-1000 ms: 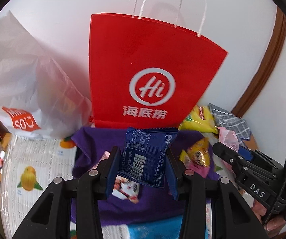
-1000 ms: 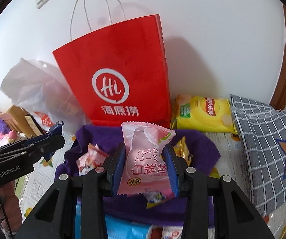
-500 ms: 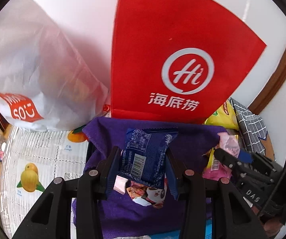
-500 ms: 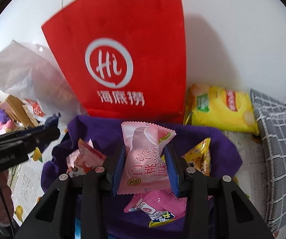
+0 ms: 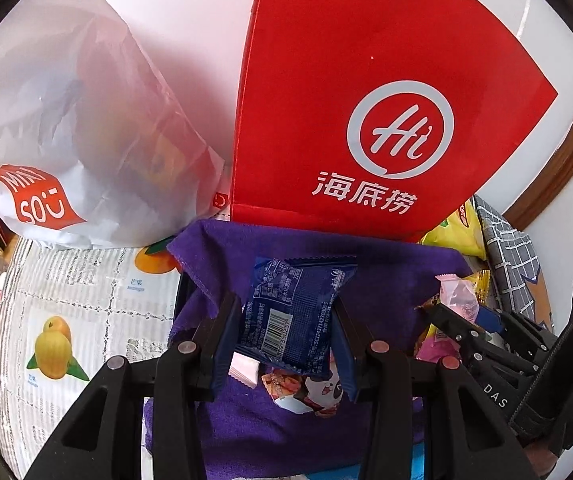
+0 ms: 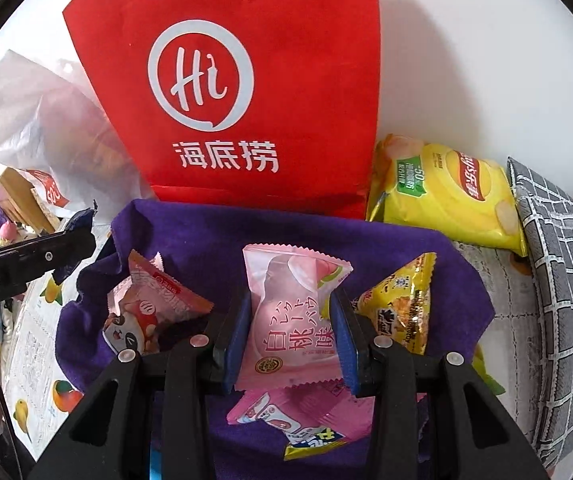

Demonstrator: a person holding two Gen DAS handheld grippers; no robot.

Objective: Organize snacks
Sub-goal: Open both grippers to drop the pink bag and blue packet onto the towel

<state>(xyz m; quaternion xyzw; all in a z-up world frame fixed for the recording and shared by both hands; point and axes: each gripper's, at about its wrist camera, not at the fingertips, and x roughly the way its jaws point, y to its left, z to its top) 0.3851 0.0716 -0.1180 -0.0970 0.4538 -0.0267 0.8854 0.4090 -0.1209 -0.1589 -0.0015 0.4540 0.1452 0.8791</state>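
Left wrist view: 2 snacks were held in front of the red bag [image 5: 366,100].
The blue packet [image 5: 296,316] was gripped upright by the left gripper [image 5: 286,344], the pink packet [image 6: 292,320] by the right gripper [image 6: 290,340]; both were poised above the purple cloth [image 6: 190,248], just before the bag.

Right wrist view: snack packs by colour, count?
Pink: 3 (peach pack in right tool, panda pack, bottom pack)
Yellow: 2 (chips, small pack)
Blue: 1 (blue pack in left tool)
Total: 6
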